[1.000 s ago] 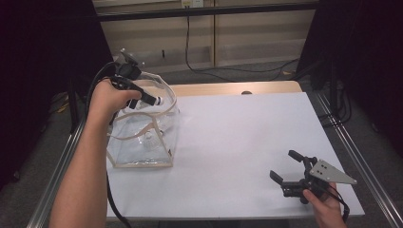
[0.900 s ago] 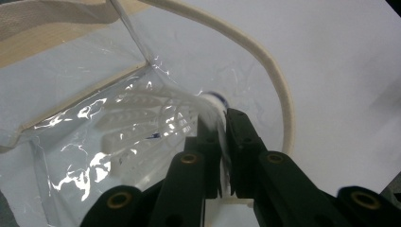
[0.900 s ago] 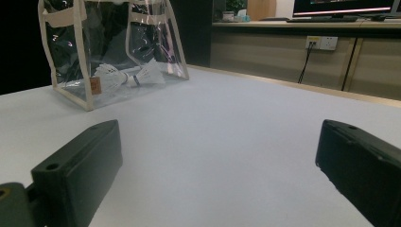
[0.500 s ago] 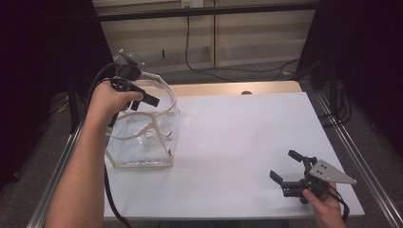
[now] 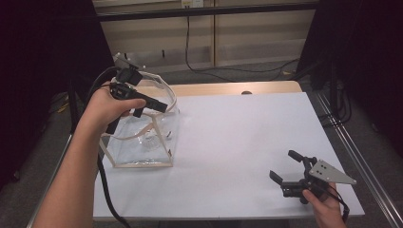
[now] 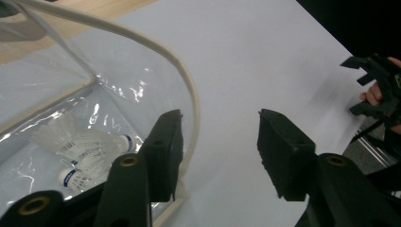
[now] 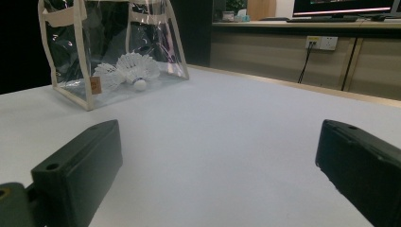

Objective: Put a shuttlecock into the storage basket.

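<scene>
A clear plastic bag (image 5: 142, 137) with cream trim stands at the left of the white table (image 5: 237, 133). Shuttlecocks (image 6: 80, 146) lie on its floor, also seen through its wall in the right gripper view (image 7: 130, 68). My left gripper (image 5: 151, 110) hovers over the bag's top opening. Its jaws have just been opening and stand apart (image 6: 220, 127). The cream handle strap (image 6: 189, 94) runs past the left jaw, and no pad presses on it. My right gripper (image 5: 283, 164) rests low near the table's front right corner, jaws wide open (image 7: 217, 142) with nothing between them, facing the bag (image 7: 113, 47).
A bare wooden strip (image 5: 228, 89) runs along the table's back edge. Metal rails (image 5: 361, 166) flank the right side. The left gripper's black cable (image 5: 107, 190) hangs down past the front left edge. Wall cabinets and a socket (image 7: 321, 42) lie beyond the table.
The left gripper's jaws have gone from shut on the bag's handle to apart, and the hand has shifted slightly. The right gripper has stayed where it was.
</scene>
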`<action>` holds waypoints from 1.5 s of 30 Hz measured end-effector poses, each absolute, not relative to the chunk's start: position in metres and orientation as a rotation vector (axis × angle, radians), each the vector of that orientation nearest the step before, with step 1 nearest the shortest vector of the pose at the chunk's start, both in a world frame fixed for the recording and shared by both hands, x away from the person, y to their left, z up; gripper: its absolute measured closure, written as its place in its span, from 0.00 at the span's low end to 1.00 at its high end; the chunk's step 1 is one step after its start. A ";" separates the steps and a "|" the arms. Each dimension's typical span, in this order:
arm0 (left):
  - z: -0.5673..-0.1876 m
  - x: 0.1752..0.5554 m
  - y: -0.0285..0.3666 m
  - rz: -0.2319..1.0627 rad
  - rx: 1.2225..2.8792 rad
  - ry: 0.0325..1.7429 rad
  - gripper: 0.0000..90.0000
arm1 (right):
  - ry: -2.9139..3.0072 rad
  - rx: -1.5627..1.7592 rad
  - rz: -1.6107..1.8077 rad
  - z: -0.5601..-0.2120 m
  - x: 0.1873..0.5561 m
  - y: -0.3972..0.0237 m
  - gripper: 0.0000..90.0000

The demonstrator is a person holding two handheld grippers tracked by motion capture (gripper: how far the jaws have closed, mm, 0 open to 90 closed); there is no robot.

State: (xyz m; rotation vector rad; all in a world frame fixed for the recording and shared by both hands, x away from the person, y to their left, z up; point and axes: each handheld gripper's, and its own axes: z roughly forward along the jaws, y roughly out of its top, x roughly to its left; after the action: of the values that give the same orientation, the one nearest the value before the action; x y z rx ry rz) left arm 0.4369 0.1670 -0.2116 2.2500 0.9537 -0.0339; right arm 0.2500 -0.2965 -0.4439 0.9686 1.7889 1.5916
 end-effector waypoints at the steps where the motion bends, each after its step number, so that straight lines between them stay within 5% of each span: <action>1: -0.212 0.435 0.166 -0.030 2.252 0.950 0.50 | 1.789 0.967 1.590 -0.444 0.250 -0.297 0.01; 9: -0.221 0.416 0.168 -0.048 2.208 0.853 0.37 | 1.786 0.964 1.594 -0.444 0.251 -0.296 0.01; 45: -0.293 0.372 0.168 -0.072 2.202 0.702 0.24 | 1.787 0.968 1.588 -0.444 0.250 -0.296 0.01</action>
State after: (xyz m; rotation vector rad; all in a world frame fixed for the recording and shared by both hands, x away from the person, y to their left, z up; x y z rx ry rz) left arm 0.3720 0.1676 -0.2931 2.2024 0.7022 -0.0715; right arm 0.2499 -0.2956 -0.4437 0.9684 1.7875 1.5883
